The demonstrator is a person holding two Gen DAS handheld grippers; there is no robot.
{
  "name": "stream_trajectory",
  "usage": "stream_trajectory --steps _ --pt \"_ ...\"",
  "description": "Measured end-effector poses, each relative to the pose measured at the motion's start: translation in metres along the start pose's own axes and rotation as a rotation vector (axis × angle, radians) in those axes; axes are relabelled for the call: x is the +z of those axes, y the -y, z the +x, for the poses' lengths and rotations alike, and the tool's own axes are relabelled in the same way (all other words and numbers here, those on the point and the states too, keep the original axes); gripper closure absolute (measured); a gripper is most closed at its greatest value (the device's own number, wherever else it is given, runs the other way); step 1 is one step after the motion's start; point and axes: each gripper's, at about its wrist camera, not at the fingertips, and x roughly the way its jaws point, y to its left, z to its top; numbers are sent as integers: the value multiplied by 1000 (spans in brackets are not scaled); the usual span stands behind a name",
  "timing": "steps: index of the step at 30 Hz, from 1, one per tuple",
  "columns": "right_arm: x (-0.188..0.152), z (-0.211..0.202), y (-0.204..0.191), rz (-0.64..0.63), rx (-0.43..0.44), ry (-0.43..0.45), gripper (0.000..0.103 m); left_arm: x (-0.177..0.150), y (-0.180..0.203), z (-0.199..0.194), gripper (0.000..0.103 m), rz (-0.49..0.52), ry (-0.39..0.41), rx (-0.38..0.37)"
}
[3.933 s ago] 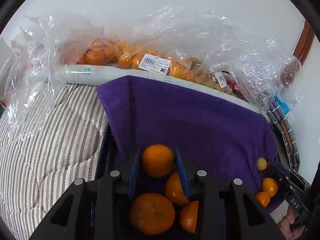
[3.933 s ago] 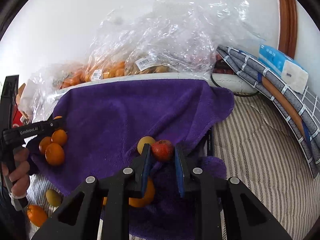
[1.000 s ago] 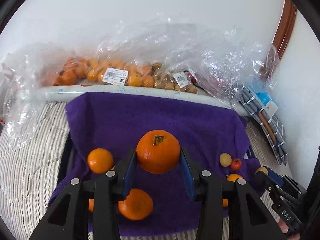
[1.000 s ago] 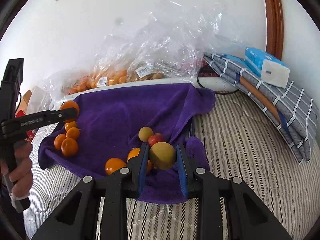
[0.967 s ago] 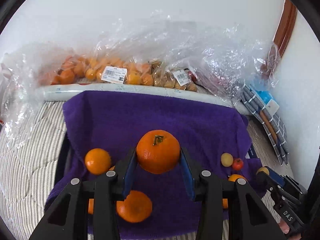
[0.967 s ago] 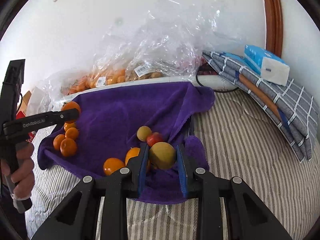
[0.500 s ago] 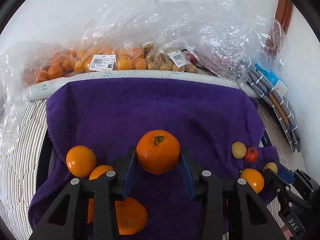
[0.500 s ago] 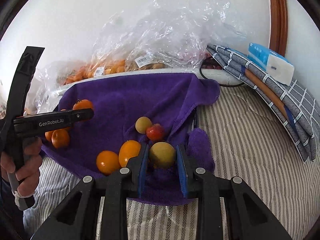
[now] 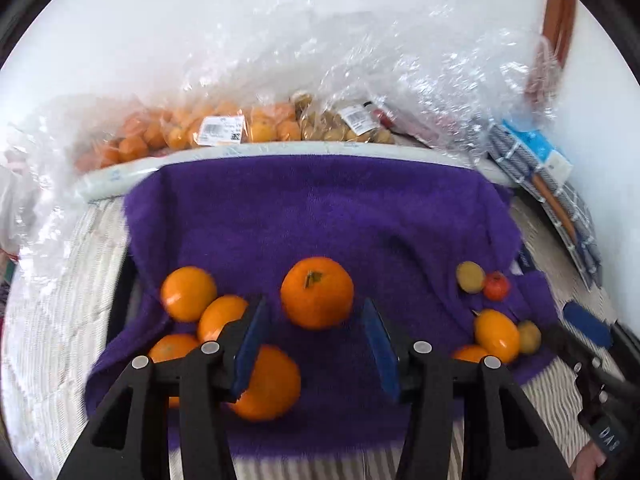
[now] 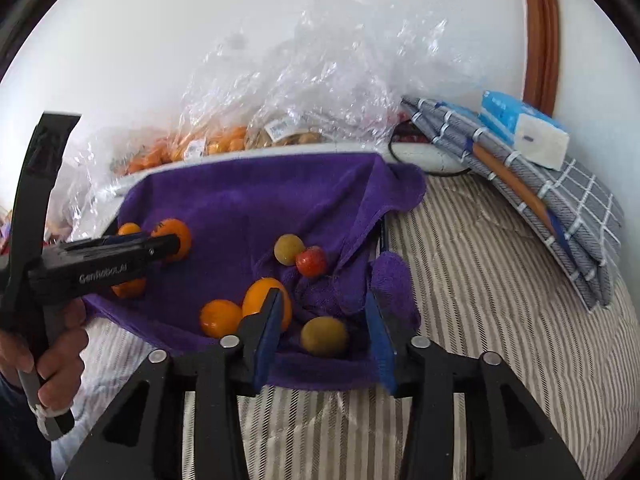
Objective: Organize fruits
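A purple towel [image 9: 320, 208] lies on the striped bed. My left gripper [image 9: 316, 344] is open; a large tangerine [image 9: 317, 298] sits on the towel between its fingertips, untouched. Several oranges [image 9: 188, 293] cluster left of it. My right gripper [image 10: 324, 340] is open around a yellow-green fruit [image 10: 324, 336] resting on the towel [image 10: 248, 208]. Two orange fruits [image 10: 266, 306] lie left of it, with a small yellow-green fruit [image 10: 289, 249] and a red one [image 10: 311, 261] behind. The left gripper [image 10: 160, 240] shows at left in the right wrist view.
Clear plastic bags of oranges [image 9: 224, 128] and brown fruit [image 9: 340, 128] line the wall behind a white roll [image 9: 280, 152]. A folded grey checked cloth [image 10: 520, 184] with a blue tissue pack [image 10: 524, 134] lies at right. Striped bedding [image 10: 500, 300] surrounds the towel.
Both grippers have opened and let go: the tangerine now rests on the towel between the left fingers, the yellow-green fruit on the towel between the right fingers.
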Motion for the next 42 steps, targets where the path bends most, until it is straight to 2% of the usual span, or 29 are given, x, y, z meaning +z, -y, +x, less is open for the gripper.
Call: stream_trajectory --steps 4,6,7,10,14,20,25,30,42 --pt "1 -47 -16 -32 -58 61 41 -15 -7 -41 55 -25 16 -15" --pt "-2 -71 -25 -32 -74 78 32 -27 -4 -65 50 -36 30 -1" --pt "-4 -82 -28 -25 -85 78 30 -36 -1 -80 42 -42 42 18" --pt "-14 -116 -39 -8 -101 63 30 -57 6 -117 39 -56 70 16" --pt "-34 -159 -51 20 -94 71 29 -82 20 -165 26 -46 127 17" --pt "-63 -214 -63 23 -97 137 1 -113 28 -225 14 -31 203 19" --pt "-78 -245 -66 25 -105 160 0 -129 40 -256 11 -8 241 35" --pt "-88 -265 -66 33 -111 176 0 -137 46 -269 11 -4 261 49" --pt "-93 -274 -66 42 -140 172 0 -139 44 -276 11 -19 276 68"
